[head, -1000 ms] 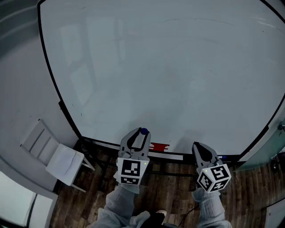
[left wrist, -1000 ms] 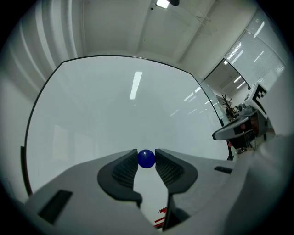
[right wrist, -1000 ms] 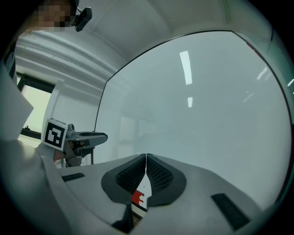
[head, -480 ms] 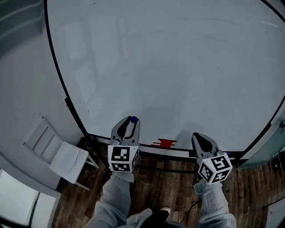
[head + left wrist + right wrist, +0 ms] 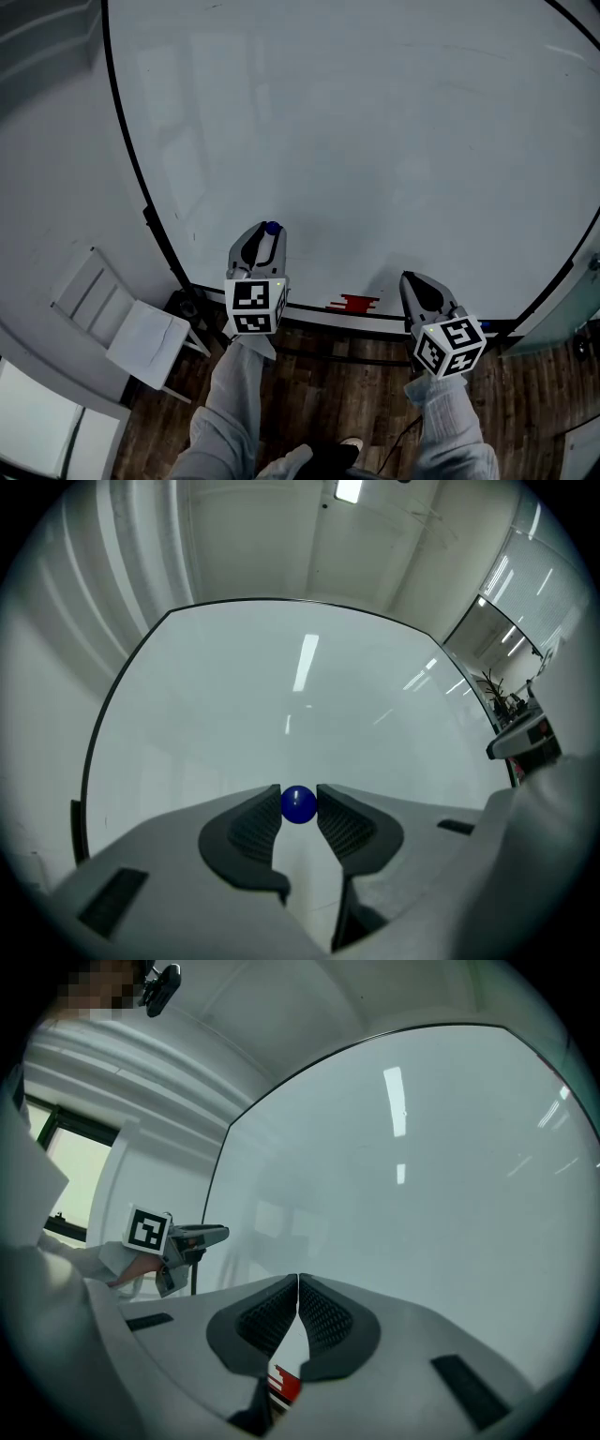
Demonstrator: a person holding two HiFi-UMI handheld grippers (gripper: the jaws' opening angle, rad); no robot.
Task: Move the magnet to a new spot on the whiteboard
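Whiteboard point(image 5: 375, 141) fills the view, upright and bare, so there is plenty of free surface for a new spot. Left gripper point(image 5: 265, 234) is raised in front of the board's lower-left area, its jaws clamped on the magnet point(image 5: 299, 804), a small blue ball pinched at the very tips. The tip hold is probably deliberate: the ball sits ahead of the pads and can meet the surface first. Cannot tell whether it touches the board. Right gripper point(image 5: 297, 1283) hangs low by the bottom rail, jaws together with nothing between them. It looks idle, kept clear of the working side. Red block point(image 5: 353, 303) lies on the rail between the grippers, not involved.
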